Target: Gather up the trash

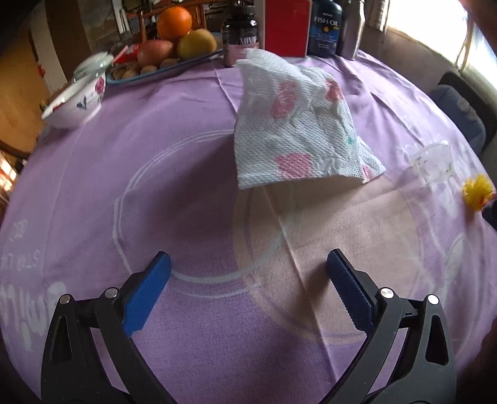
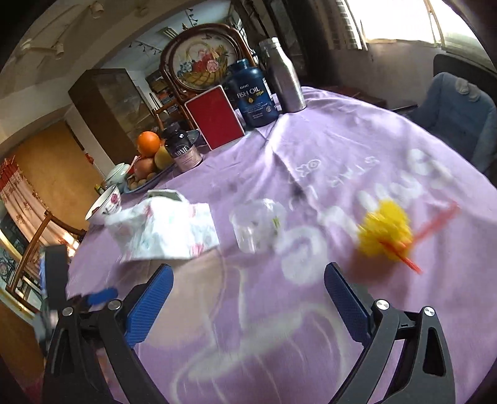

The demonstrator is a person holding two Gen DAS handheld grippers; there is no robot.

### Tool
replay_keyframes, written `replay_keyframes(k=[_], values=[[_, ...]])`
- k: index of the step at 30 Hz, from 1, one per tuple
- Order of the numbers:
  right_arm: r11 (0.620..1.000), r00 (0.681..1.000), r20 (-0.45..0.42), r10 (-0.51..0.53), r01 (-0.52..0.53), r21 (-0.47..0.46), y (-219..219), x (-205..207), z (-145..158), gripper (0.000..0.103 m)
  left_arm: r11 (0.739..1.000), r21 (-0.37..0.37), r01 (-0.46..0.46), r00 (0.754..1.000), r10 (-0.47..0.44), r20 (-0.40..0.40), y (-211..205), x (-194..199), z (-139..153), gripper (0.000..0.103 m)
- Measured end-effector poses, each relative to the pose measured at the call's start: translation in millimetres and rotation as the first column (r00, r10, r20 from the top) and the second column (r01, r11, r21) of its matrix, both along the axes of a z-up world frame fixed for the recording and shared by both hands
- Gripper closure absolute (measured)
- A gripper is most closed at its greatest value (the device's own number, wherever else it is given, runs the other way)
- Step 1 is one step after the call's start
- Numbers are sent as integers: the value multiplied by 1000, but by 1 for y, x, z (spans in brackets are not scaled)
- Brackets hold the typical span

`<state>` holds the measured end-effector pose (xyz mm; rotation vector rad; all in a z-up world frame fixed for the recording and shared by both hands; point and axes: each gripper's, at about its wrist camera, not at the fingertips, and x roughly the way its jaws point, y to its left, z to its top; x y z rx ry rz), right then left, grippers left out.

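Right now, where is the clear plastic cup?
In the right wrist view the clear plastic cup sits mid-table, between the flowered paper towel and the yellow pom-pom.

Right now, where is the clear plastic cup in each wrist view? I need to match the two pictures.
Left wrist: the cup lies at the far right, between the napkin and the yellow pom-pom.
Right wrist: the cup sits at centre, ahead of the open right gripper, napkin on its left, pom-pom on its right.
Shared landmark: the fish oil bottle.
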<state>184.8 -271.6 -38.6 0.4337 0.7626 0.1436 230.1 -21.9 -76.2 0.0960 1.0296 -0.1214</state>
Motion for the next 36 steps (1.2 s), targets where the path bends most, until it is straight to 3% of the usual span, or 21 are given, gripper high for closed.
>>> replay_keyframes(k=[5,8,10,13,15,19,25,29,33,35,36], values=[[998,999,-32,-10,12,68,0,36,-13,7,1000,-3,-3,1000,3,0,1,1,-1,5],[1000,999,-27,-17,18,26,2,49,-17,7,1000,-3,-5,1000,5,1,1,3,-1,5],[999,999,-32,-17,15,-51,5,53,-18,13,1000,-3,-5,1000,5,1,2,3,-1,5],[995,999,-53,13,-18,-94,7,58,-23,25,1000,-3,-4,1000,4,1,1,3,-1,5],[996,996,-77,46,-52,-74,8,60,-27,49,1000,-4,-3,1000,3,0,1,3,-1,5],[995,1000,-22,-1,-2,-103,2,50,-19,49,1000,-17,8,1000,-8,-5,3,7,1,6],[996,994,-87,-61,56,-65,-15,52,-29,49,976,-217,11,1000,-5,25,24,14,20,6],[995,994,-89,-59,52,-85,-13,53,-30,49,969,-241,53,997,-36,75,15,19,35,6],[994,995,-88,-56,48,-94,-11,53,-31,49,974,-223,49,998,-40,44,0,35,30,7],[994,994,-89,-57,49,-93,-10,53,-31,49,971,-236,37,999,-33,21,-1,41,24,13],[994,994,-89,-57,49,-94,-10,53,-31,49,970,-242,38,999,-35,17,0,42,23,33]])
